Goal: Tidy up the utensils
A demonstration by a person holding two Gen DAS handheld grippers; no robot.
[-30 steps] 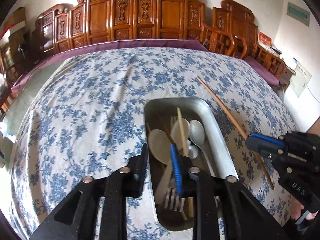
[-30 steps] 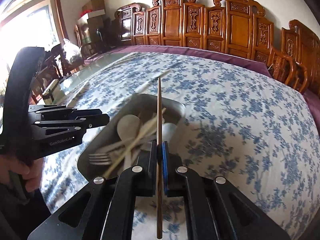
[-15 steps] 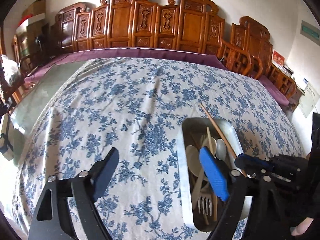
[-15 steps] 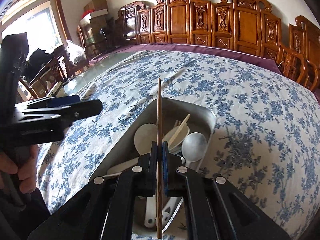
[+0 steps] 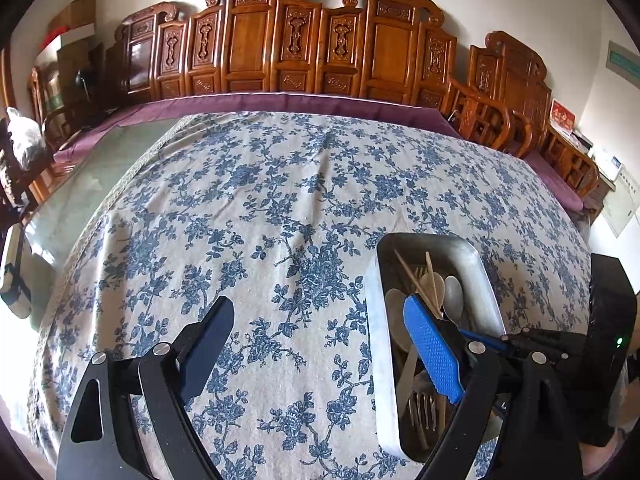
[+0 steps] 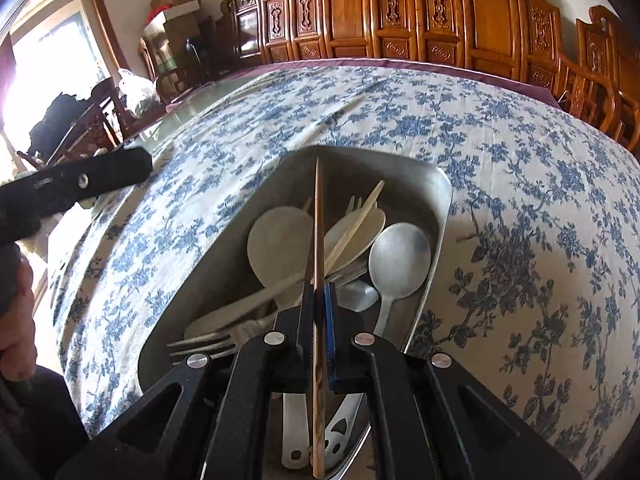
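Note:
A metal tray (image 6: 442, 196) on the floral tablecloth holds wooden spoons (image 6: 280, 240), a metal spoon (image 6: 400, 256), forks (image 6: 200, 346) and a pale chopstick (image 6: 356, 220). My right gripper (image 6: 318, 300) is shut on a brown wooden chopstick (image 6: 319, 216) and holds it over the tray, pointing along its length. My left gripper (image 5: 320, 344) is open and empty, left of the tray (image 5: 376, 320), its right finger over the tray's near end. The right gripper (image 5: 520, 340) shows in the left wrist view over the tray.
The blue floral tablecloth (image 5: 280, 200) covers a large table with a purple cloth edge (image 5: 280, 100). Carved wooden chairs (image 5: 320, 48) line the far side. A glass tabletop (image 5: 80, 200) shows at the left. Boxes and clutter stand far left (image 6: 172, 4).
My left gripper opened wide and moved left off the tray. My right gripper brought the brown chopstick over and lower into the tray.

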